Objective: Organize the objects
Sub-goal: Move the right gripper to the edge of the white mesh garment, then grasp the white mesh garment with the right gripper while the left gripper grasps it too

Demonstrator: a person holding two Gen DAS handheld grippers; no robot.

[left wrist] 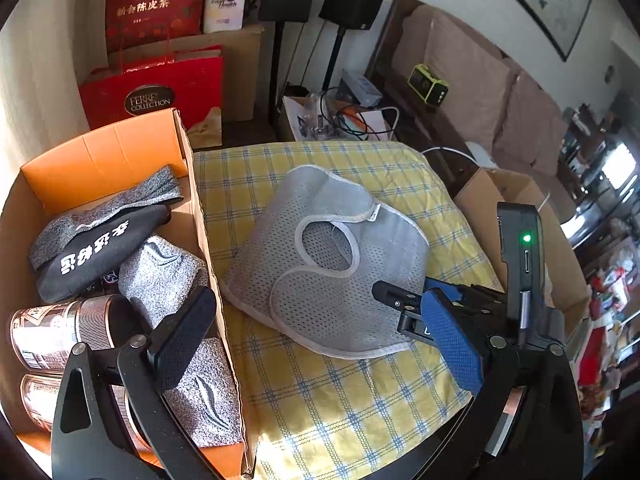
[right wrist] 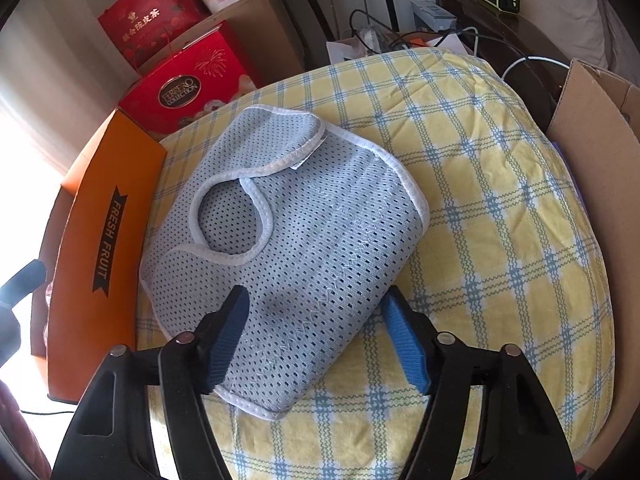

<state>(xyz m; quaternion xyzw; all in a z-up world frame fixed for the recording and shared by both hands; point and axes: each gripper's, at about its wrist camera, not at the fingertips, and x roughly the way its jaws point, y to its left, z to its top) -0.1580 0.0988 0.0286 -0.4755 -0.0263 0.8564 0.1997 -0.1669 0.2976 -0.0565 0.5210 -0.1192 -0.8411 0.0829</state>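
the grey mesh vest (right wrist: 288, 232) lies flat on the checked pillow (right wrist: 500, 240), its near corner between the right gripper (right wrist: 316, 312) fingers, which straddle it without pinching. closing now may catch only one layer and unfold it. the left gripper (left wrist: 320, 312) gapes empty beside the orange box (left wrist: 100, 160).

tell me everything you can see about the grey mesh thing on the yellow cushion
The grey mesh garment looks like perforated fabric edged all round in white binding, with a round bound opening near one end and a small white tag at a seam. It lies flat and folded over on the yellow-and-blue checked cushion, beside the orange cardboard box. The right gripper straddles its near corner, blue pads on either side, not clearly pressing it.
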